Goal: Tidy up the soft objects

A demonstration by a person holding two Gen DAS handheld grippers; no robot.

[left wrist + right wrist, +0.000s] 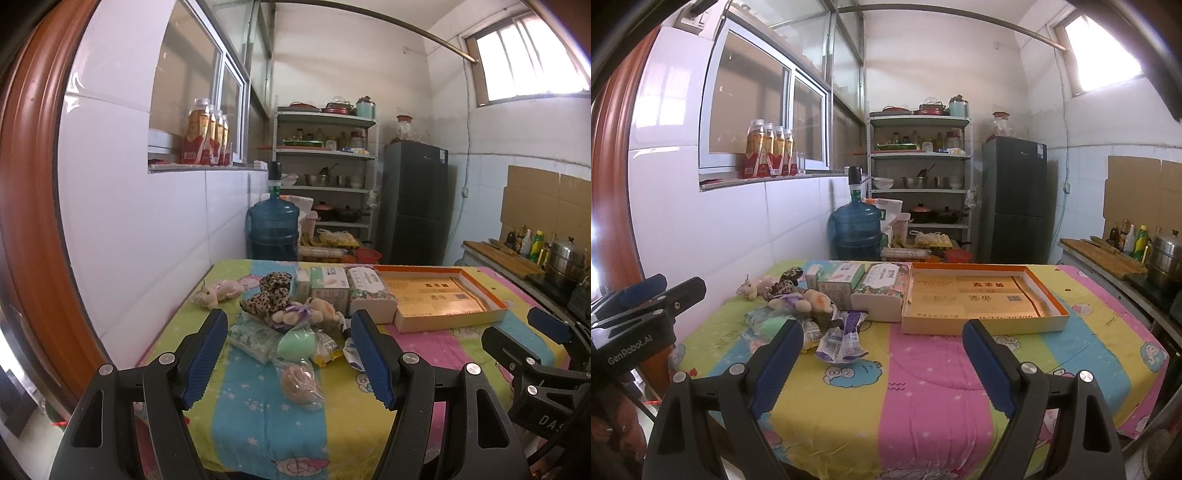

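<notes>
A pile of soft things lies on the table's left half: a pink plush [218, 291], a leopard-print plush [271, 295], a small bear plush [317, 308], a green sponge in a wrapper [297, 343], a bagged beige puff [297, 384] and a tissue pack [255, 338]. An open orange-rimmed box [443, 299] [979, 299] sits at the back right. My left gripper [291, 354] is open and empty above the pile's near side. My right gripper [882, 363] is open and empty over the quilt, in front of the box. A purple wrapper [842, 339] lies left of it.
Tissue boxes [347, 291] stand behind the pile beside the orange-rimmed box. The table wears a striped quilt [923, 406] and touches the tiled wall on the left. A water jug [273, 229], shelves [325, 177] and a fridge [413, 203] stand behind. A counter with pots [561, 262] is at right.
</notes>
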